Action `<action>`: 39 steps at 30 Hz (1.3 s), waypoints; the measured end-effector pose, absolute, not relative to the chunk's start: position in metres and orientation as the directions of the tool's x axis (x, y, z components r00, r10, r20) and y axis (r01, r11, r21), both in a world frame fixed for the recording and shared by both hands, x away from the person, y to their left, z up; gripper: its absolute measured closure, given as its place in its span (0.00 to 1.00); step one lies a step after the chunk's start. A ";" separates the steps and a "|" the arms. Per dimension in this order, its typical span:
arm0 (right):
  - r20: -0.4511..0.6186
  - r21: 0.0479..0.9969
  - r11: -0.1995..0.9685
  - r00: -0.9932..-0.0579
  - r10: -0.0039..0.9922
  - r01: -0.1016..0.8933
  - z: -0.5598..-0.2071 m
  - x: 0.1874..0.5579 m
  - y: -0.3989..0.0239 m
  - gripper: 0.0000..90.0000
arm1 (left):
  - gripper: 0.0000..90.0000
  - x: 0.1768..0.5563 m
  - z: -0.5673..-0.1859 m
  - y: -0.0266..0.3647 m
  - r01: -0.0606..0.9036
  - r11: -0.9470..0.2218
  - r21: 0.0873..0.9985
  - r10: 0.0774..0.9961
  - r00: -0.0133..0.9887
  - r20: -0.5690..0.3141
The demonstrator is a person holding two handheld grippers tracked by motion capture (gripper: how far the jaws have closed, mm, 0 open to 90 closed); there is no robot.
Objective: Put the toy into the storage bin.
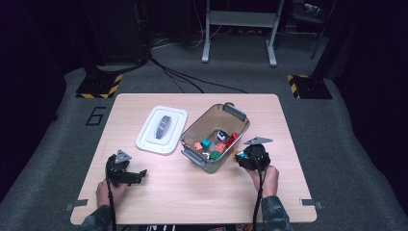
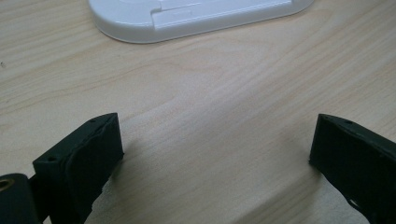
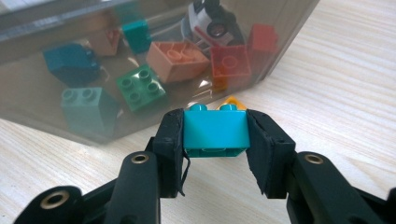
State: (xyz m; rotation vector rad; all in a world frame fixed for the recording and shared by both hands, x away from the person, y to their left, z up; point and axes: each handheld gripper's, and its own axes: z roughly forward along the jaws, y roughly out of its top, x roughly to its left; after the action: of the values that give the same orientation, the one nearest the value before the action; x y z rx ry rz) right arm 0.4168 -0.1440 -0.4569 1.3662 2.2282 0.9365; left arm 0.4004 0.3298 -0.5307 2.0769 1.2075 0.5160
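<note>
Surface: pale wood table (image 1: 159,183), dark room behind.
Brick location: turquoise brick (image 3: 215,131) held just outside the clear bin (image 3: 42,116).
Right gripper (image 3: 215,140): I have it clamped across the brick's flat sides.
Left gripper (image 2: 215,140): released, near the white lid (image 2: 196,18).
Handling: I judge it light, rigid, slick; side grip suits.

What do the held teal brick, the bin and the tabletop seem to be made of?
Teal brick: likely hard moulded plastic, smooth with a slight sheen and crisp studs. Bin: apparently smoky see-through plastic, since the bricks show through its wall. Tabletop: pale wood or wood-look laminate, matte, with grain lines.
</note>
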 end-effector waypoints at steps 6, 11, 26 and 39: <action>0.044 0.705 0.284 -0.439 0.897 0.650 -0.446 0.418 -0.151 0.65 | 0.03 0.400 -0.531 0.330 0.605 -0.346 0.717 0.870 0.493 0.004; 0.045 0.719 0.269 -0.428 0.903 0.641 -0.437 0.420 -0.158 0.65 | 0.03 0.400 -0.531 0.330 0.605 -0.347 0.717 0.870 0.493 0.004; 0.033 0.744 0.242 -0.397 0.917 0.622 -0.402 0.427 -0.174 0.65 | 0.03 0.400 -0.531 0.330 0.605 -0.346 0.717 0.870 0.493 0.004; 0.009 0.781 0.251 -0.413 0.911 0.571 -0.365 0.443 -0.171 0.65 | 0.03 0.400 -0.531 0.330 0.605 -0.346 0.717 0.870 0.493 0.004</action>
State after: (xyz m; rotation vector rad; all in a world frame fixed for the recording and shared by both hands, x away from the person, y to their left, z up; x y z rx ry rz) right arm 0.4429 -0.1711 -0.3652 1.3471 2.0791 1.0078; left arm 0.4004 0.3298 -0.5307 2.0770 1.2076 0.5158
